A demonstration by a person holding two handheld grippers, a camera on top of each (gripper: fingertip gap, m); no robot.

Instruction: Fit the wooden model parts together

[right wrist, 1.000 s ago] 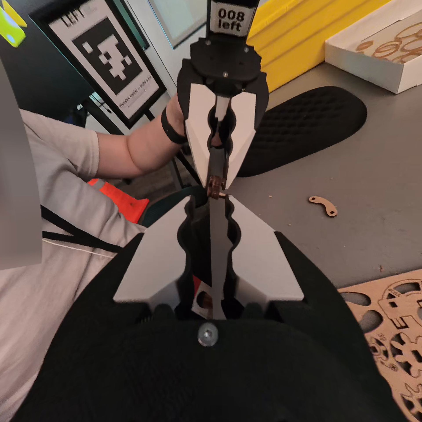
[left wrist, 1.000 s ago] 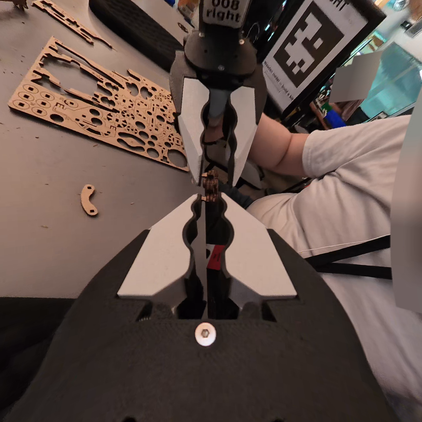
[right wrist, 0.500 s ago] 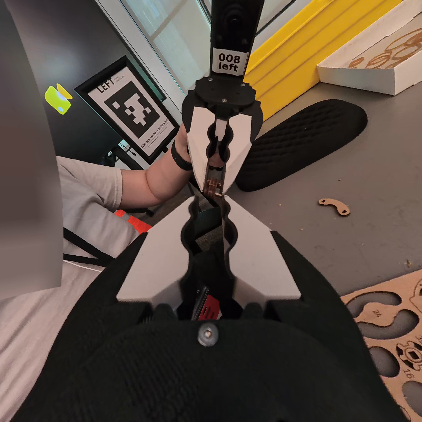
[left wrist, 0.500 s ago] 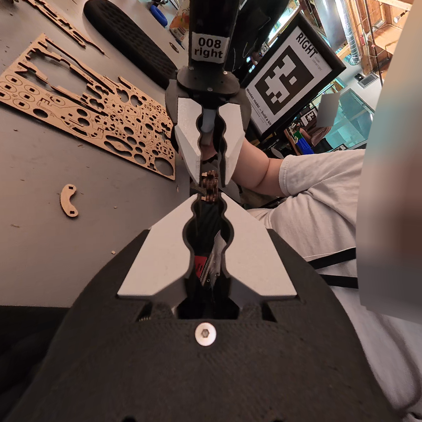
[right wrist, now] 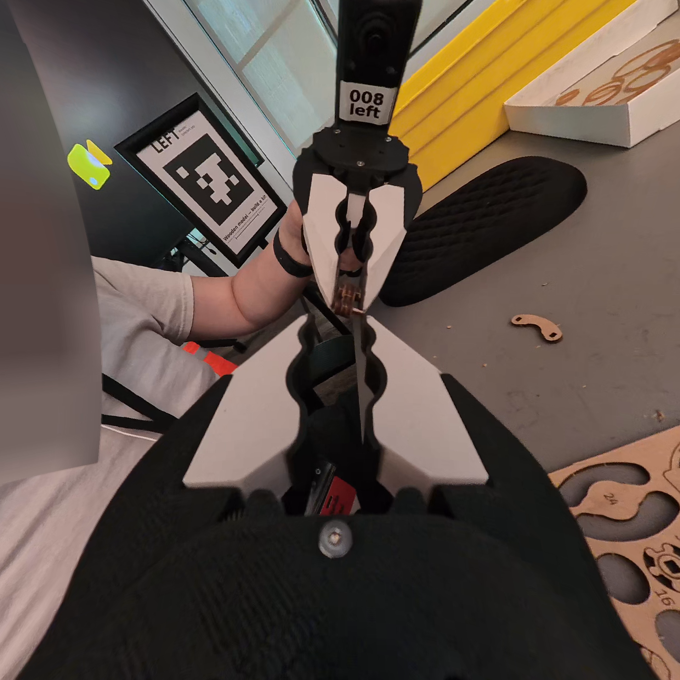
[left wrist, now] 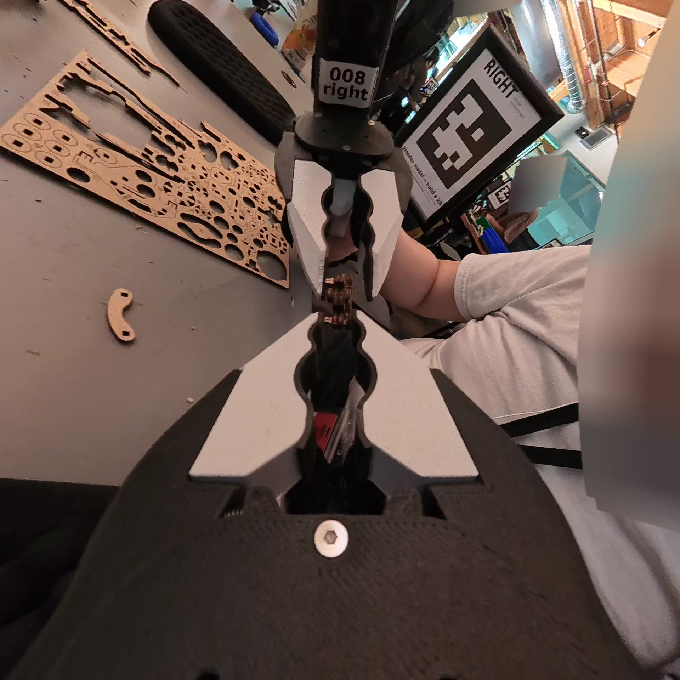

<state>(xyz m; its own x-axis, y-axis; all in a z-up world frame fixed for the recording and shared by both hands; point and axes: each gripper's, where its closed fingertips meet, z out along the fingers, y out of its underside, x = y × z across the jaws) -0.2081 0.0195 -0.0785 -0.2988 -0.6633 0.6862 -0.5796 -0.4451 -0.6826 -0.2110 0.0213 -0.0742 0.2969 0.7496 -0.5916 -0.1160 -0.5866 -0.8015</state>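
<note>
A small dark-brown wooden assembly (left wrist: 338, 300) with little pegs hangs in the air between my two grippers, which meet tip to tip off the edge of the grey table (left wrist: 73, 386). My left gripper (left wrist: 336, 319) is shut on its near end. My right gripper (left wrist: 344, 290) comes from opposite and closes on the other end. In the right wrist view the assembly (right wrist: 346, 296) sits between the left gripper's tips (right wrist: 347, 301), just ahead of my right gripper (right wrist: 336, 318). A small tan bit sticks out by the right gripper's right fingertip. The contact faces are hidden.
A punched-out wooden sheet (left wrist: 147, 173) lies on the table, also at the lower right (right wrist: 625, 533). A loose curved wooden piece (left wrist: 120, 314) lies alone (right wrist: 537, 327). A black mesh pad (right wrist: 478, 228), a white box of sheets (right wrist: 588, 110) and a yellow bin (right wrist: 478, 73) stand behind. A person's torso is close.
Both grippers have lifted and tilted upward together, so the table sits lower and farther off in both views. The assembly stays between the tips.
</note>
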